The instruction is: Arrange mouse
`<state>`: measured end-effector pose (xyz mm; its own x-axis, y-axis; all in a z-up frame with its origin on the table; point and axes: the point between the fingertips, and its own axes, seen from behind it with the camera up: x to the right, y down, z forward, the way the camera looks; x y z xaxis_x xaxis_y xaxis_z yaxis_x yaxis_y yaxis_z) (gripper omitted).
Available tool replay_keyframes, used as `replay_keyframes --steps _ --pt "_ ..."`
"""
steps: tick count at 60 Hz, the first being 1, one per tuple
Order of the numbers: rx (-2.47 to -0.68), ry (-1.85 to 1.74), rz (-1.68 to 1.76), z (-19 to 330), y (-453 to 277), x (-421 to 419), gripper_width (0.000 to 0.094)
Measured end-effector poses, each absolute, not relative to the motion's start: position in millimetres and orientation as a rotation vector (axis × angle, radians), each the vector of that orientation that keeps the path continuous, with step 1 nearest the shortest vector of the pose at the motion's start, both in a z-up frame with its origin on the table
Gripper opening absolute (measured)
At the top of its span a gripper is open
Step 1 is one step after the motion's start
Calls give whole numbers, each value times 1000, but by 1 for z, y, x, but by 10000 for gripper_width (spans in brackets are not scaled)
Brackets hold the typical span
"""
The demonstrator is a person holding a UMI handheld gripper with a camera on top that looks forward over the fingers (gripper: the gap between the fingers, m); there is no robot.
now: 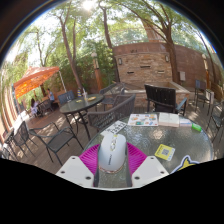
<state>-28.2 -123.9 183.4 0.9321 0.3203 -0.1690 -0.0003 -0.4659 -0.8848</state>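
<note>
To the left, a paved patio opens out, with dark metal chairs (60,138) standing near the glass table's (195,150) left edge and a second table (82,101) further back; beyond them an orange umbrella (36,78) shades people who are too small to make out. That side holds furniture close by, so free room is narrow there.

In the middle, the gripper (112,172) points forward over the glass table. A white mouse (112,152) stands between its two white fingers (76,170), over the magenta pads (93,155). Whether the fingers press on its sides cannot be told. The mouse's long axis runs straight ahead along the fingers, its far end toward the table's middle; which end is the front is unclear.

Further right, papers or booklets (144,119) lie on the glass beyond the mouse, and a small yellow card (164,152) lies just beside the right finger. A dark chair (162,98) stands at the far edge, before a brick wall (150,62).
</note>
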Motion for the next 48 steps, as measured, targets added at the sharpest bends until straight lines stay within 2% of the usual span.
replay_keyframes --steps 3,4,8,14,17,25,31,35,40,48 --pt "-1967 -213 399 228 -115 0 377" --pt "-1949 -202 397 222 -122 -1 378" --pt "-1896 -188 369 259 -112 51 384" --pt "-1913 -166 275 248 -111 127 383" --pt "-1963 -160 224 214 -114 166 376" --pt "-2138 -161 143 98 -135 233 374" --pt "-2232 -201 122 42 -153 258 377" --pt "-2261 -209 112 20 -158 266 389" --pt "-2290 -220 106 -1 -164 276 461" --pt "-2318 -203 112 -11 -170 278 548"
